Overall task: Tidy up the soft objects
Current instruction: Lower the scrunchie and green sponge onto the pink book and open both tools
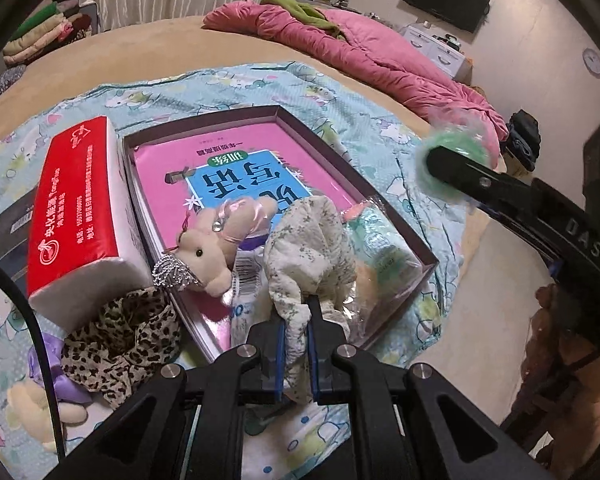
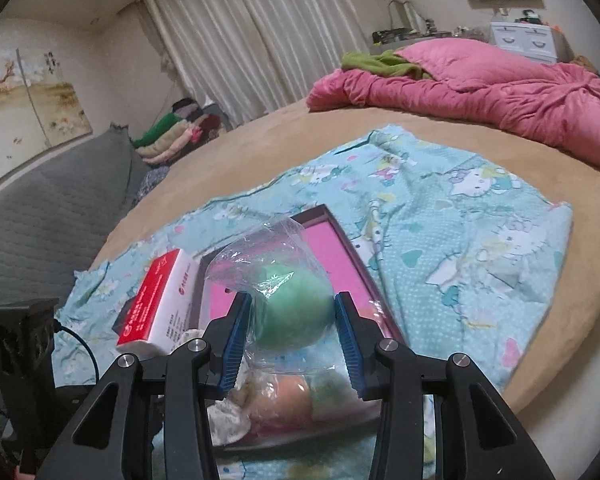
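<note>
Pinching limp floral cloth (image 1: 316,240) lower centre, left gripper (image 1: 296,320) fully closed; right gripper (image 2: 294,336) half-open, clasps squashy, slippery bagged green ball (image 2: 294,312)

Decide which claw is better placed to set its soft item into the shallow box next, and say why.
Probably the left. The left claw grips the floral cloth, which already hangs over the box near the plush toy. The right claw, holding the bagged green ball, looks farther off.
</note>
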A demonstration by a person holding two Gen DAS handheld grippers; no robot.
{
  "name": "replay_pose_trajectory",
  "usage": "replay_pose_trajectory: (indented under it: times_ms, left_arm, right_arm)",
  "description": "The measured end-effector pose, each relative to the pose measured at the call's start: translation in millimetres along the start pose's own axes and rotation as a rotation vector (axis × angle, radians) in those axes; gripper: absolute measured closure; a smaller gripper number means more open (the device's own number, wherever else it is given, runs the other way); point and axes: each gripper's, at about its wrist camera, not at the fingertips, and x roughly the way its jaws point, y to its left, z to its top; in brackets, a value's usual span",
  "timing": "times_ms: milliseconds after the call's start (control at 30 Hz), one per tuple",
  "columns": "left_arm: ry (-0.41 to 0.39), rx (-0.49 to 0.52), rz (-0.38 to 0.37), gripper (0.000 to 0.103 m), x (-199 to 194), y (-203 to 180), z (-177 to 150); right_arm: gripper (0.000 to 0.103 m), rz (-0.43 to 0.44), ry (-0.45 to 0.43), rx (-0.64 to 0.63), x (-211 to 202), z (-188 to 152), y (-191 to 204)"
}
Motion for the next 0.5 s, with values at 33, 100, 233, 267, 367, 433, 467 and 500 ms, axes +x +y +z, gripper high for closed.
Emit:
replay_pose_trajectory:
  times_ms: [33, 100, 233, 267, 367, 433, 467, 500]
  left_arm:
    - [-0.001, -0.004, -0.003, 0.094, 0.8, 1.2, 0.3]
    - [-0.006, -0.007, -0.008, 0.094, 1.7, 2.7, 0.8]
    - [-0.009, -0.006, -0.010, 0.094, 1.2, 5.3, 1.3]
    - [-0.010, -0.003, -0.011, 0.094, 1.0, 5.9, 1.8]
    - [-0.011, 0.002, -0.011, 0.094, 0.4, 7.2, 2.9]
    - [-0.014, -0.002, -0.013, 0.094, -0.7, 8.7, 2.8]
    - [-0.014, -0.003, -0.015, 0.094, -0.7, 9.7, 3.2]
    - [-0.016, -0.004, -0.012, 0.094, -0.7, 10.6, 3.6]
  right_arm:
    - [0.059, -0.002, 0.004, -0.009, 5.7, 1.5, 2.1]
    - [0.059, -0.005, 0.024, -0.024, 19.2, 5.3, 5.7]
    - [0.059, -0.008, 0.075, -0.061, 47.3, 9.1, 15.6]
    - [0.059, -0.018, 0.094, -0.070, 54.1, 8.1, 18.4]
    - [0.059, -0.031, 0.142, -0.076, 74.7, 6.3, 21.4]
    - [0.059, -0.040, 0.171, -0.079, 86.0, 4.4, 22.8]
    - [0.059, -0.043, 0.180, -0.080, 89.8, 3.9, 23.3]
    - [0.059, -0.044, 0.193, -0.078, 94.3, 3.1, 23.3]
